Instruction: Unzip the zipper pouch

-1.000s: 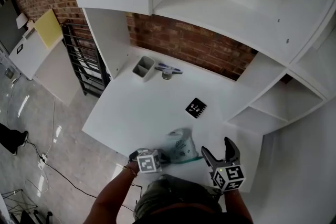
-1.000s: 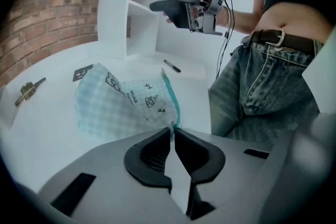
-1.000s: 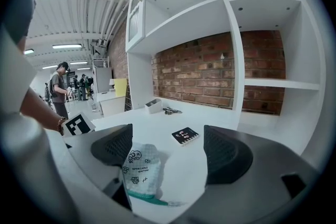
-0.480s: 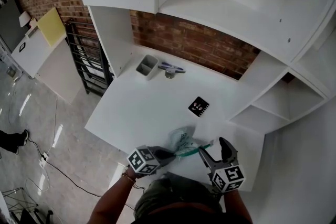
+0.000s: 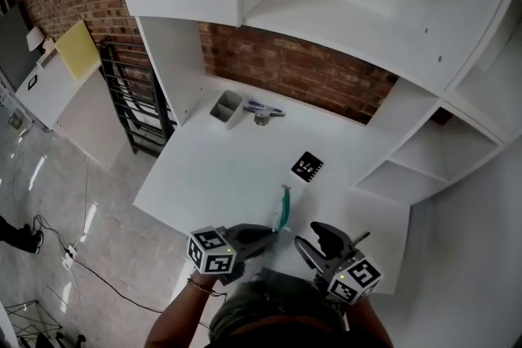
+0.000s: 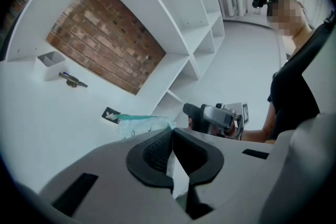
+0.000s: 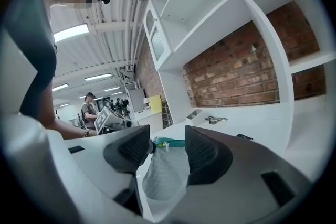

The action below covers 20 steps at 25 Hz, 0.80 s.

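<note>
Two grippers close in: the left gripper (image 6: 172, 148) is clamped on the zipper pouch's (image 5: 284, 209) edge, holding it above the tabletop (image 5: 228, 167). The right gripper's (image 7: 167, 148) jaws, just closing, straddle the teal zipper end without pinching yet. Next, likely: nip the pull, draw away.

A grey box (image 5: 226, 107) sat at the white desk's (image 5: 212, 175) eleven o'clock, a small tool (image 5: 263, 111) at the box's three o'clock, a black card (image 5: 307, 167) near centre.

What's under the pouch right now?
The pouch hangs above the desk, pinched in the left gripper. Bare white desk shows beneath it; the patch under its near end is hidden by that gripper.
</note>
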### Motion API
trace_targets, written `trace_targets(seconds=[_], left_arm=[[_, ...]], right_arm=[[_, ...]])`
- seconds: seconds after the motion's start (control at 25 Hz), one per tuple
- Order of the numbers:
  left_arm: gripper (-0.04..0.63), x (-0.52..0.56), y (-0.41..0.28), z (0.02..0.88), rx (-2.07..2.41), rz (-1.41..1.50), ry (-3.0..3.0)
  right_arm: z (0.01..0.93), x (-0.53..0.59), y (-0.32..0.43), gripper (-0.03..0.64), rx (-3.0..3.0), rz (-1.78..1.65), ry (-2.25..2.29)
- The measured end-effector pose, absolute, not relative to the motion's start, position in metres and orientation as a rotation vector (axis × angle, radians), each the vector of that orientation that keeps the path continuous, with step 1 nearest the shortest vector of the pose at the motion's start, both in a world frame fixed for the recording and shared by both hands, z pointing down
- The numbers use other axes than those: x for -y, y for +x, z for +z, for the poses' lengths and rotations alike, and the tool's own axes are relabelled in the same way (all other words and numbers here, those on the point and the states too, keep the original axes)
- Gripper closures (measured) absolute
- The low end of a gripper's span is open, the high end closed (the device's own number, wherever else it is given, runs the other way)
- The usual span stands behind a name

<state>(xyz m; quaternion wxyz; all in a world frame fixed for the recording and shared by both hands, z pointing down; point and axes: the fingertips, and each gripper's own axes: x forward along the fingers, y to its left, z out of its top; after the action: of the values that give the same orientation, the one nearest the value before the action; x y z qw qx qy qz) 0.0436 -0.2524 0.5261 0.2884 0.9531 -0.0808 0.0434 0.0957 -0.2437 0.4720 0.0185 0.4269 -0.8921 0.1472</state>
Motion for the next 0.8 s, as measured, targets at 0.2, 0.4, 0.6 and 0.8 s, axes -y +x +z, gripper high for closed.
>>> trace_targets(seconds=[0.2,0.4,0.6,0.8], left_arm=[[0.589,0.239,0.037,0.505,0.177,-0.013,2.517],[0.589,0.219,0.031,0.478,0.157,-0.105,2.539],[0.589,0.205,0.027,0.454,0.136,-0.129,2.622],[0.589,0.194,0.029,0.444,0.131,-0.102,2.673]], right_arm=[[0.469,0.241,0.081,0.410,2.822,0.534,1.297],[0.460,0.240,0.073,0.410,2.974,0.824,1.206],[0.432,0.239,0.065,0.410,3.150,0.951,0.994],[0.425,0.234,0.055,0.410,3.190,0.988,0.850]])
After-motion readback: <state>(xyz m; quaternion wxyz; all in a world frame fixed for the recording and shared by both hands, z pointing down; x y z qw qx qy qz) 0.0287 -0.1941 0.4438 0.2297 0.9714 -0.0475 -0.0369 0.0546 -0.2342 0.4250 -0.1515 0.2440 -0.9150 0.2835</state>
